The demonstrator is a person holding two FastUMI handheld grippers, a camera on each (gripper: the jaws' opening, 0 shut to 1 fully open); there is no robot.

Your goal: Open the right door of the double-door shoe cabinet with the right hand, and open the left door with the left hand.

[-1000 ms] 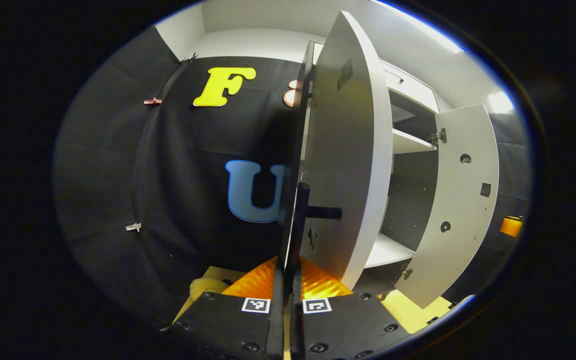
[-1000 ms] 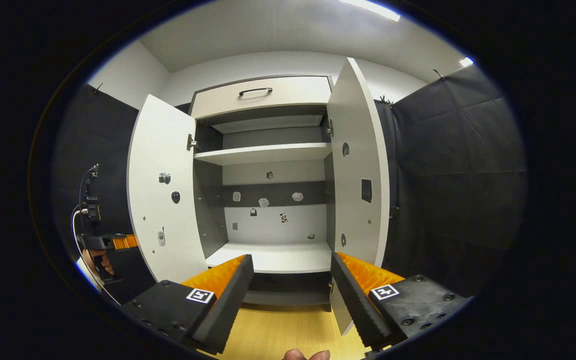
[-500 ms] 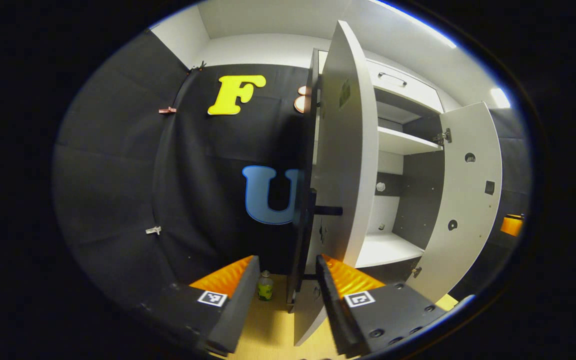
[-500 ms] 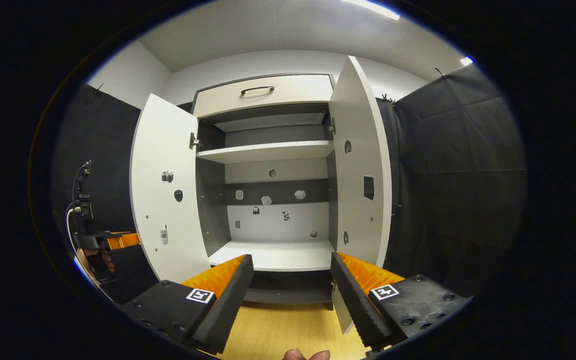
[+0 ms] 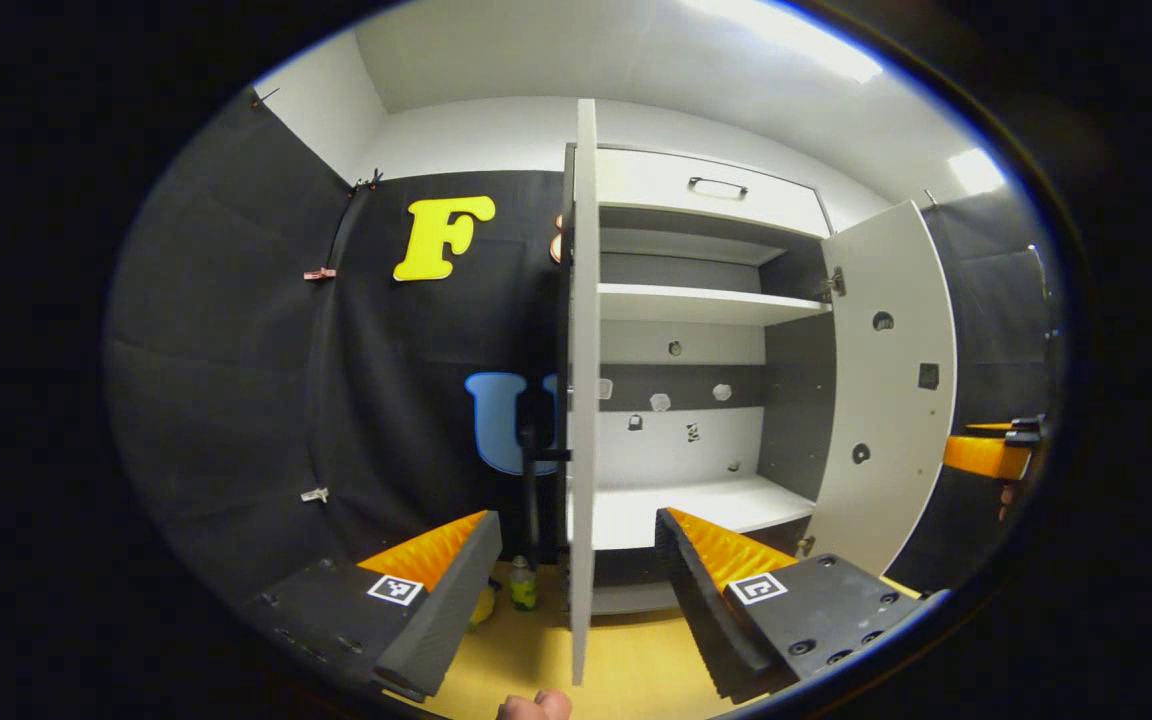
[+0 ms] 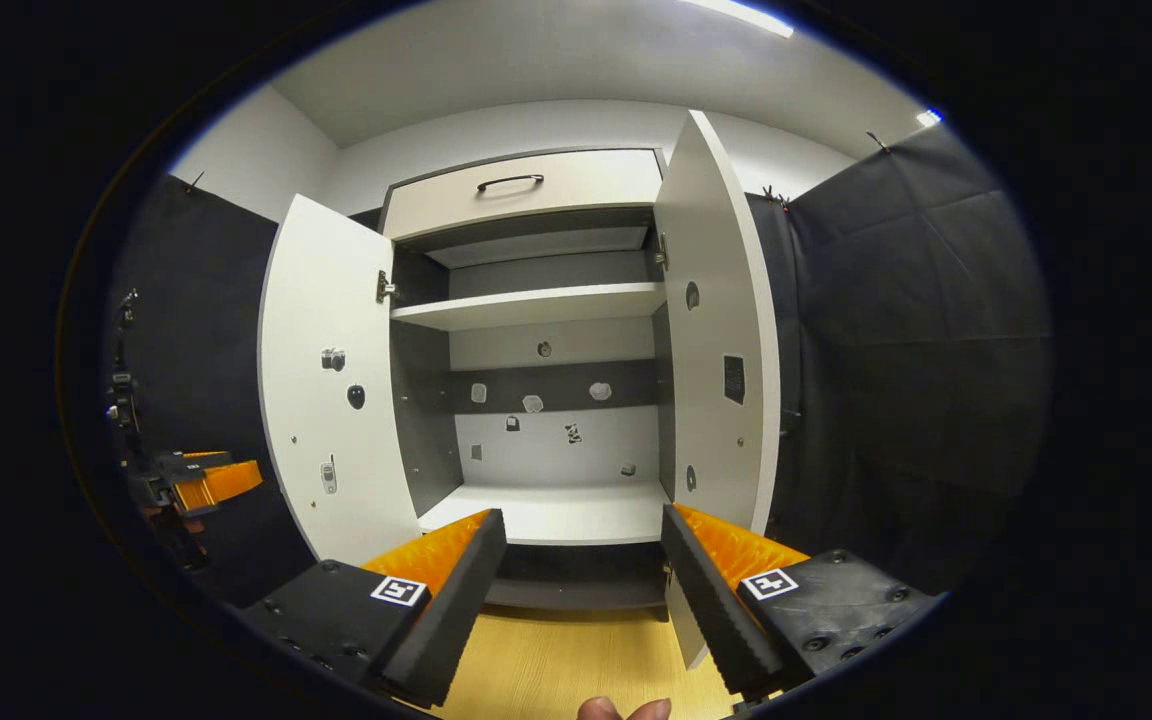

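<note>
Before both wide-spread tools (image 5: 576, 570) (image 6: 581, 575), upright cabinet doors (image 6: 331, 380) (image 6: 721, 330) swung outward.

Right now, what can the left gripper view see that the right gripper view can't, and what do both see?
Left gripper view alone: the left door's black handle and a small bottle on the floor beside it, the door seen edge-on. Right gripper view alone: that left door's inner face. Both share the open cabinet's shelf, the top drawer and the swung-out right door.
</note>
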